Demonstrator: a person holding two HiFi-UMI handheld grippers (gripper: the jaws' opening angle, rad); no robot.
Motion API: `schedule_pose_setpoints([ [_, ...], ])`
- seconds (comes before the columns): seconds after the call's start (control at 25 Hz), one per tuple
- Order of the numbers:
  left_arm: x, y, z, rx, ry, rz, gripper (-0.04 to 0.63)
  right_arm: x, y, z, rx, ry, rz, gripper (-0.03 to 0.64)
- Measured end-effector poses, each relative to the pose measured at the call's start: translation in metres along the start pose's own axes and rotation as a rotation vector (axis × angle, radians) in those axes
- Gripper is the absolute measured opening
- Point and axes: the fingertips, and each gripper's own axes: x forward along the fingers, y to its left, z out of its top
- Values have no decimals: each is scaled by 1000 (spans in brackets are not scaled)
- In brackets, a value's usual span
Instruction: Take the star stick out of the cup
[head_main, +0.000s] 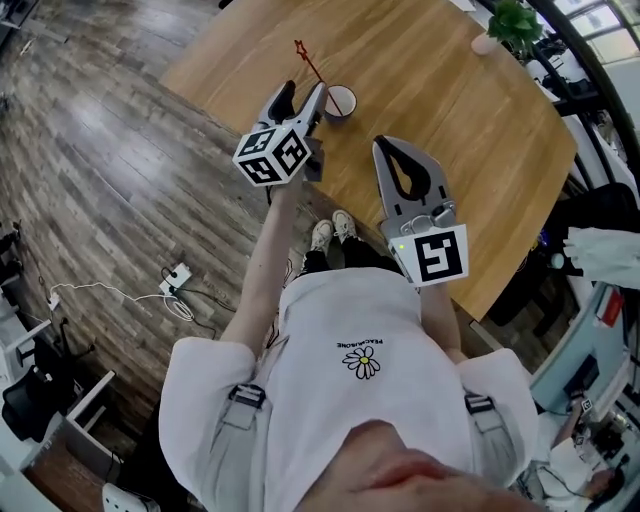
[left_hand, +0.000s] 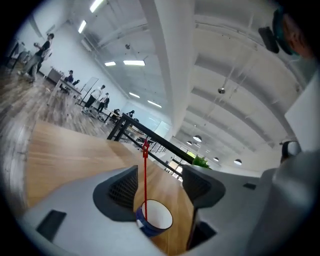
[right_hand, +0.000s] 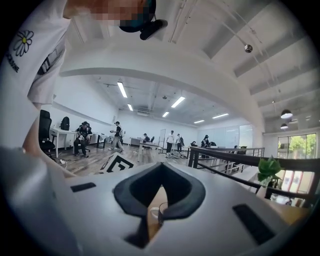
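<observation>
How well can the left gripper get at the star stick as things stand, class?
Probably yes: the left gripper's jaws stand apart, the star stick rises from the cup in line with their gap, and nothing blocks it.

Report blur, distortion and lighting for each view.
Head view: evenly lit, sharp, table edges bowed. Left gripper view: heavy fisheye, dark corners; star stick and cup crisp, floor at left smeared. Right gripper view: fisheye, bright ceiling strips, cup soft.
</observation>
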Motion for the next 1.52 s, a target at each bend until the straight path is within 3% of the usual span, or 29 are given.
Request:
schedule_pose_setpoints([
  [0.12, 24, 16, -25, -97, 49, 4, 248, -1, -6, -1, 17, -1, -21, 9],
  [0.24, 42, 21, -47, -144, 100, 9, 230, -6, -15, -4, 10, -2, -44, 9],
  [0.72, 59, 29, -46, -78, 103, 34, 150, -18, -23, -32, 41, 60, -56, 9],
  [0.84, 60, 31, -49, -50, 127, 42, 104, -21, -23, -34, 45, 67, -55, 9],
  [1.08, 64, 29, -50, -1, 192, 31, 98, -25, -23, -38, 44, 78, -52, 9],
  [1.24, 66, 31, -53, 21, 208, 43, 28, -25, -21, -39, 44, 81, -51, 9],
  [1.52, 66, 31, -55, 9, 222, 50, 23, -22, -20, -42, 68, 81, -39, 9],
])
